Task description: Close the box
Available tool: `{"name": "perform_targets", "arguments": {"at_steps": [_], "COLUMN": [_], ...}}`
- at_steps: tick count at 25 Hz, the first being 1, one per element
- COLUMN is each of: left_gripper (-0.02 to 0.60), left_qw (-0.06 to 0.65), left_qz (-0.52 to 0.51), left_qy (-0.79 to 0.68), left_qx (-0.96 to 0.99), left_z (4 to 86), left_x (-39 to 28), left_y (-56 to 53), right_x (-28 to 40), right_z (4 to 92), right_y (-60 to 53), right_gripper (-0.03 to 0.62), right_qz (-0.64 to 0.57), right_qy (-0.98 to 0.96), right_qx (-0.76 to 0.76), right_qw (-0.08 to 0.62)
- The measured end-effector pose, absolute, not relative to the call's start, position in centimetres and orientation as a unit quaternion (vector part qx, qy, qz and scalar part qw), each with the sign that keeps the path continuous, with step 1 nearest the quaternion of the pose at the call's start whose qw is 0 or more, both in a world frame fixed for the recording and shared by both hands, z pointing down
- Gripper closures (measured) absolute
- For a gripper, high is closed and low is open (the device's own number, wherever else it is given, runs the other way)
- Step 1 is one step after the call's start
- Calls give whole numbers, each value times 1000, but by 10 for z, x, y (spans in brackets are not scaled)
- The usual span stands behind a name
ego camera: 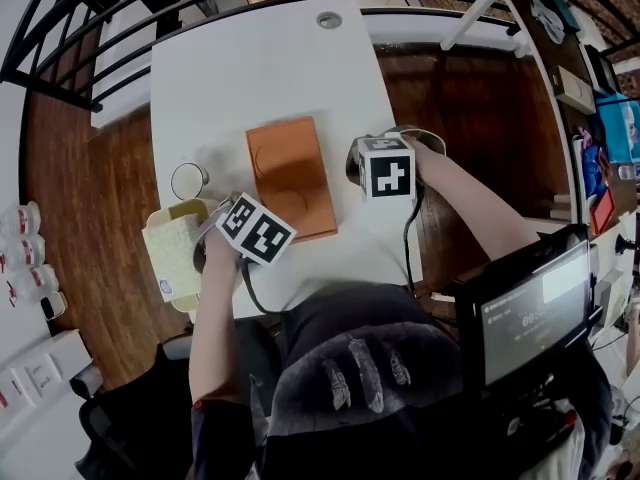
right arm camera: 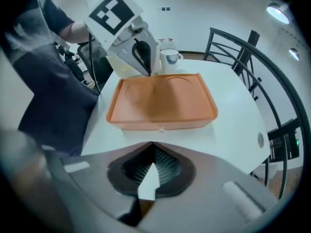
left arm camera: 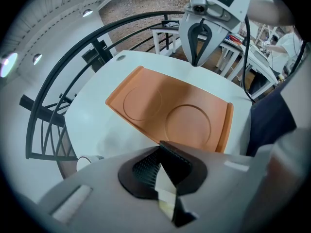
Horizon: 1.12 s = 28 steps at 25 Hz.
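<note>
Task is looking done, prob.: flat orange plastic box (ego camera: 291, 176) is lying w/ lid down, left gripper (left arm camera: 162, 147) sitting just left of it & right gripper (right arm camera: 153, 147) just right, both claws pinching together on nothing.

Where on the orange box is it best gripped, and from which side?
Grip the small tab at the middle of the long edge of the orange box, coming from the right gripper side. The box lies flat with a smooth top; that tab looks like the only part jutting out.
</note>
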<state>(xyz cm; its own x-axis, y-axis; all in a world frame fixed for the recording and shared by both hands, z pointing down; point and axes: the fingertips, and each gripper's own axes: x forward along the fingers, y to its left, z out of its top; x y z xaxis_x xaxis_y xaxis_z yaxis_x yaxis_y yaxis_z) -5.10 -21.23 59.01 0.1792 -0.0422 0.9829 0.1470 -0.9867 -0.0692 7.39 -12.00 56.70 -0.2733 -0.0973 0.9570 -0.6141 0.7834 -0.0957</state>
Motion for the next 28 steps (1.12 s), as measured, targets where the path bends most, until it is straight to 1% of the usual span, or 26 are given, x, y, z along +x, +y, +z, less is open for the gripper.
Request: {"name": "perform_targets", "arguments": {"at_steps": [5, 11, 28], "left_gripper": [569, 569, 569], "left_qw": [77, 77, 73], "left_qz": [-639, -639, -639], "left_qy": [-36, -36, -31], "left_qx": [-764, -765, -765], "left_z": [590, 590, 591], "left_x": [-50, -50, -50], "left_y": [-211, -210, -210], "right_x": [90, 87, 84], "right_z": [561, 558, 558], "right_y": [-102, -84, -75], "right_gripper": [589, 589, 589], "right_qz": [240, 236, 242], "right_qy": [-756, -757, -759], "right_qx": [238, 218, 212], "right_qw": [561, 569, 566]}}
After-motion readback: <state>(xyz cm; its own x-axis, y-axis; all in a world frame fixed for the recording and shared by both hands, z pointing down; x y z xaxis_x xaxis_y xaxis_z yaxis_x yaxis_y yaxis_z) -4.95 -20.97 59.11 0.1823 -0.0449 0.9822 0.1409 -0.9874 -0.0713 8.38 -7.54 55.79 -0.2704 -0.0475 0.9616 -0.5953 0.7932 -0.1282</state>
